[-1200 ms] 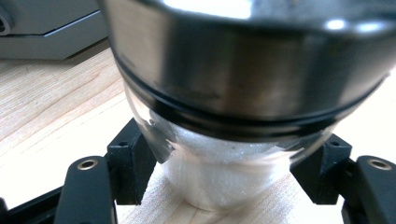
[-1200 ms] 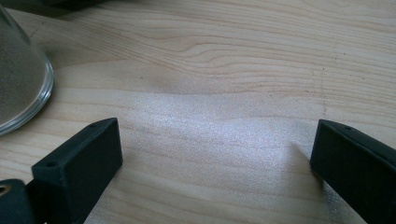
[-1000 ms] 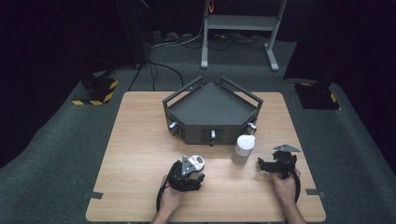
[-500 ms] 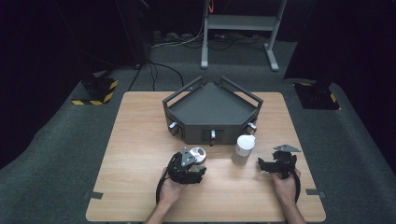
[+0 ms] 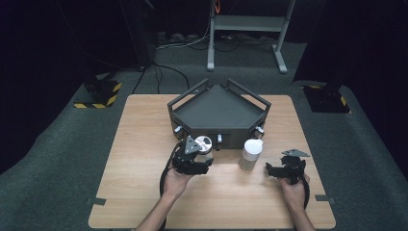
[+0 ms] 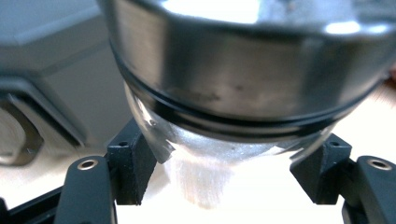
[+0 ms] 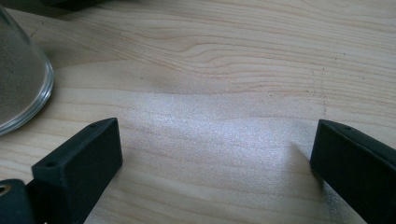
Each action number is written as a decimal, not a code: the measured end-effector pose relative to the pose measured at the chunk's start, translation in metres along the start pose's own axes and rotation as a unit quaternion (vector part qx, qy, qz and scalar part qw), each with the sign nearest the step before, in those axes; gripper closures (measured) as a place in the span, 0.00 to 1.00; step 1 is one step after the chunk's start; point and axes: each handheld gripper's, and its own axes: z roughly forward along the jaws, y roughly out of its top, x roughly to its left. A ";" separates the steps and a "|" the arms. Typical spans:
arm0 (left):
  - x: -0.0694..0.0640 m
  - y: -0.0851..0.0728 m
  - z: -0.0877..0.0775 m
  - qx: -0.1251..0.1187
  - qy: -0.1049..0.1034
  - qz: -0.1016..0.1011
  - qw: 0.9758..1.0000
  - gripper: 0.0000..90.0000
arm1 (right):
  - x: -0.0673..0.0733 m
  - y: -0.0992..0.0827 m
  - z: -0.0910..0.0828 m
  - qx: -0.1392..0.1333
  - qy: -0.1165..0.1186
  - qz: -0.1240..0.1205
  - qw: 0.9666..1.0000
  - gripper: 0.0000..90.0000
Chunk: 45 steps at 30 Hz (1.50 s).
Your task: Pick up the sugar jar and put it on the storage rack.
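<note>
The left gripper [image 5: 195, 159] has its jaws closed on a glass jar with a metal lid [image 5: 205, 144], and the jar is off the worktop [image 5: 139, 139]. In the left gripper view the two black pads press against the clear glass on either side, low on the jar, just under the broad silver lid [image 6: 243, 79] with its dark sealing ring. The lid bulges out wider than the gap between the jaws and sits directly beyond their tips. Past the left jaw lies the dark grey wall of the five-sided tray [image 6: 51, 88], close behind the jar; past the right jaw there is bare pale wood.

The right gripper [image 5: 284, 169] rests low over the worktop with its jaws spread wide and nothing between them. In the right gripper view only wood grain lies in the gap. Off to the outside of its left jaw, well clear of the pads, stands the rounded base of a second glass jar [image 7: 18, 79]; in the high view this is the white-capped jar [image 5: 251, 153] standing upright on the worktop between the two grippers, just in front of the tray [image 5: 219, 111]. Neither jaw touches it
</note>
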 end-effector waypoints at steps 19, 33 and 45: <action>0.021 0.062 -0.005 -0.013 -0.009 0.000 1.000 0.35 | 0.000 0.000 0.000 0.000 -0.001 0.000 1.000 0.02; 0.037 0.085 0.000 -0.025 0.010 -0.017 0.999 0.35 | 0.000 0.000 0.000 0.000 -0.001 0.000 1.000 0.02; 0.045 0.097 0.026 -0.008 0.038 -0.014 0.999 0.35 | 0.000 0.000 0.000 0.000 -0.001 0.000 1.000 0.02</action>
